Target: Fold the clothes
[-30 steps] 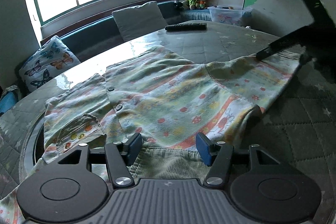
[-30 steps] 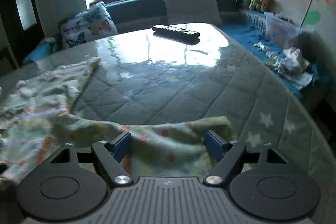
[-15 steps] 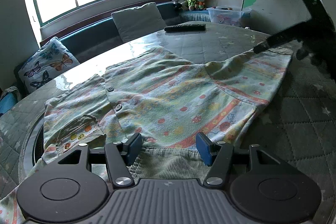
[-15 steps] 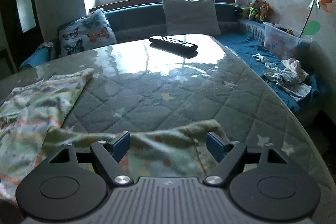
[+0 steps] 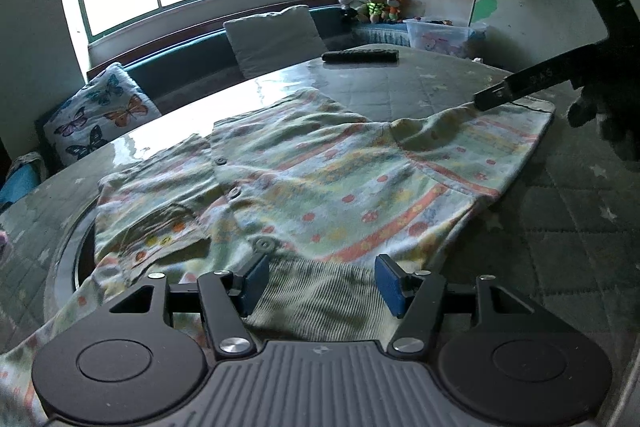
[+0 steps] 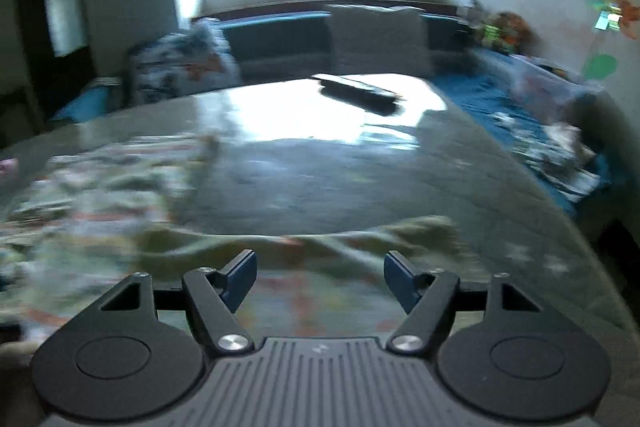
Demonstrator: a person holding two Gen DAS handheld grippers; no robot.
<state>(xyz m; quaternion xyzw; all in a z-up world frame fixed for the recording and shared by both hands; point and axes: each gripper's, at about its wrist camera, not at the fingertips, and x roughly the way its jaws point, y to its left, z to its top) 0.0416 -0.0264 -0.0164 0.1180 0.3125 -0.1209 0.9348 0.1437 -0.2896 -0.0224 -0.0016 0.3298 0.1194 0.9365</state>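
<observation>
Stretched flatter across desk (image 5: 460, 87) now: shirt (image 5: 340, 179), sleeve (image 5: 480, 131) out. Left gripper (image 5: 320, 281) fingers apart over collar, gripping nothing; right gripper (image 6: 320, 277) fingers apart, empty.

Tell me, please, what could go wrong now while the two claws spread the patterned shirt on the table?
1. The right claw stands open over the sleeve; the cloth may slip and wrinkle again.
2. The left claw is open over the ribbed collar, beside a button; closing there might pinch the button instead of fabric.
3. The shirt lies on a glossy table; a pull could probably drag the whole garment toward the remote.
</observation>
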